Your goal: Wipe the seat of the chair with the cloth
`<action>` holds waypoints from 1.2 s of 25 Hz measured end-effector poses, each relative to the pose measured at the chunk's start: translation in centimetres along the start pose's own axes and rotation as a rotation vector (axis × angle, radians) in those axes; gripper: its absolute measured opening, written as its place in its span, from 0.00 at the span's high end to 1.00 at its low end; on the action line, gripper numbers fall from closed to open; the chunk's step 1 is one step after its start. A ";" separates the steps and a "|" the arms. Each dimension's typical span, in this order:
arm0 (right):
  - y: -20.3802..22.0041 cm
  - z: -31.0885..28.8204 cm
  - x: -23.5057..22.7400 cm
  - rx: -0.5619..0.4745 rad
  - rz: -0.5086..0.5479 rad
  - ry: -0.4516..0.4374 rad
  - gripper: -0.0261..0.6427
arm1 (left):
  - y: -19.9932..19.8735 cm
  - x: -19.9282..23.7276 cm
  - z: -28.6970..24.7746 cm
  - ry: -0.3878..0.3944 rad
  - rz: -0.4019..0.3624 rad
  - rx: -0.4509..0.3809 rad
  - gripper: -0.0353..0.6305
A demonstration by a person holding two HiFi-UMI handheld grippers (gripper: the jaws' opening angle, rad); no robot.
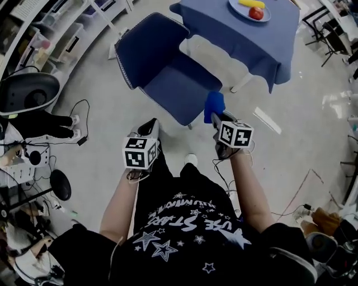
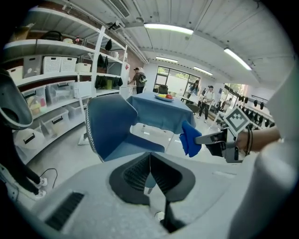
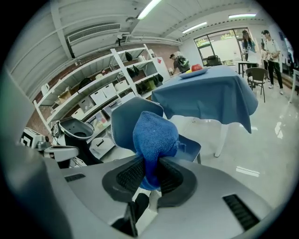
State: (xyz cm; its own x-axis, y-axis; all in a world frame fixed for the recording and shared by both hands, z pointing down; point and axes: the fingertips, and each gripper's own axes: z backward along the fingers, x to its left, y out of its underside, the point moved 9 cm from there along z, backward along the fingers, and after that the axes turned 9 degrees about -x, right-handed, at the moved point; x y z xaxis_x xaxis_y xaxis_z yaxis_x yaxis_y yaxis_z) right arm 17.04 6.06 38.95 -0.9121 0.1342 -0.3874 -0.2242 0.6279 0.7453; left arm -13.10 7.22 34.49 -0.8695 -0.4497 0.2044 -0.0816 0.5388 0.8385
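A blue chair [image 1: 168, 72] stands on the floor just ahead of me, its seat [image 1: 182, 92] facing me. My right gripper [image 1: 215, 115] is shut on a bunched blue cloth [image 1: 214, 104], held just off the seat's near right corner. In the right gripper view the cloth [image 3: 154, 137] bulges up out of the jaws, in front of the chair [image 3: 128, 119]. My left gripper [image 1: 150, 128] hovers short of the seat's near edge, shut with nothing in it. Its own view shows the chair [image 2: 114, 128] ahead, with the cloth [image 2: 189, 139] to the right.
Behind the chair is a table under a blue tablecloth [image 1: 240, 33], bearing a plate [image 1: 241, 12] of fruit. Shelves with bins [image 2: 51, 93] line the left side. A black round device [image 1: 28, 92] and cables [image 1: 78, 120] lie on the floor at left. People [image 2: 205, 100] stand far off.
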 end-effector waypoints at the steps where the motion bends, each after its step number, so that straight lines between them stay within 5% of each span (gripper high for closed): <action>1: -0.3 -0.5 0.1 -0.006 -0.015 0.013 0.86 | -0.5 0.7 -1.0 0.019 -0.009 0.010 0.92; 14: -3.9 -13.0 -0.3 -0.082 -0.282 0.283 0.86 | -7.4 10.9 -19.2 0.326 -0.188 0.201 0.92; 30: -3.9 -31.6 -4.3 -0.050 -0.354 0.273 0.85 | -5.1 15.9 -36.1 0.408 -0.221 0.322 0.92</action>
State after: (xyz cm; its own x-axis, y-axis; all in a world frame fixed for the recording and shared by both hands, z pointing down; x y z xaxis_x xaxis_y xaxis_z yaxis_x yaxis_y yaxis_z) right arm 10.95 -21.23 54.83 -0.8319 -0.2941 -0.4707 -0.5490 0.5599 0.6205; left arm -8.92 -28.46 51.69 -0.5613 -0.7811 0.2736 -0.4406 0.5619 0.7001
